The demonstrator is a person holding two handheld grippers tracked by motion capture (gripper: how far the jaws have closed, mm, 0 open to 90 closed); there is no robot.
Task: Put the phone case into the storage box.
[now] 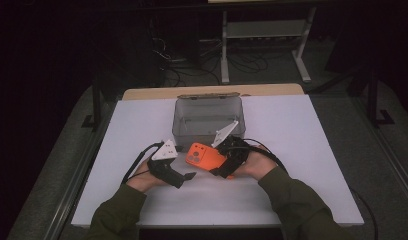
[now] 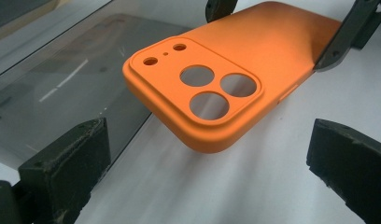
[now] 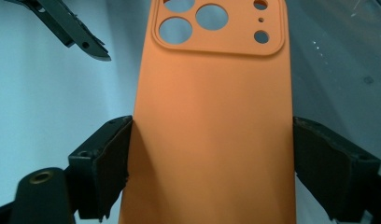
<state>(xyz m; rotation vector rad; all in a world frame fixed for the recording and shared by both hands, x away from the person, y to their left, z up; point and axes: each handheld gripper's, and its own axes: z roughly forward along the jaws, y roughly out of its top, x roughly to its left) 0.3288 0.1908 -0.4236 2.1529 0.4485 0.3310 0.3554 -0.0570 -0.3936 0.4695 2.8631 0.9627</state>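
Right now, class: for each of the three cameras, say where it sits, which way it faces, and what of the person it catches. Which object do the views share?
High view: above the person's side, facing forward and down on the table; forearms, hands, both grippers.
Left gripper view: rides the left gripper, facing the orange phone case; own open jaws.
Right gripper view: rides the right gripper, looking along the case; jaws clamp its edges.
Shared: the case and clear box.
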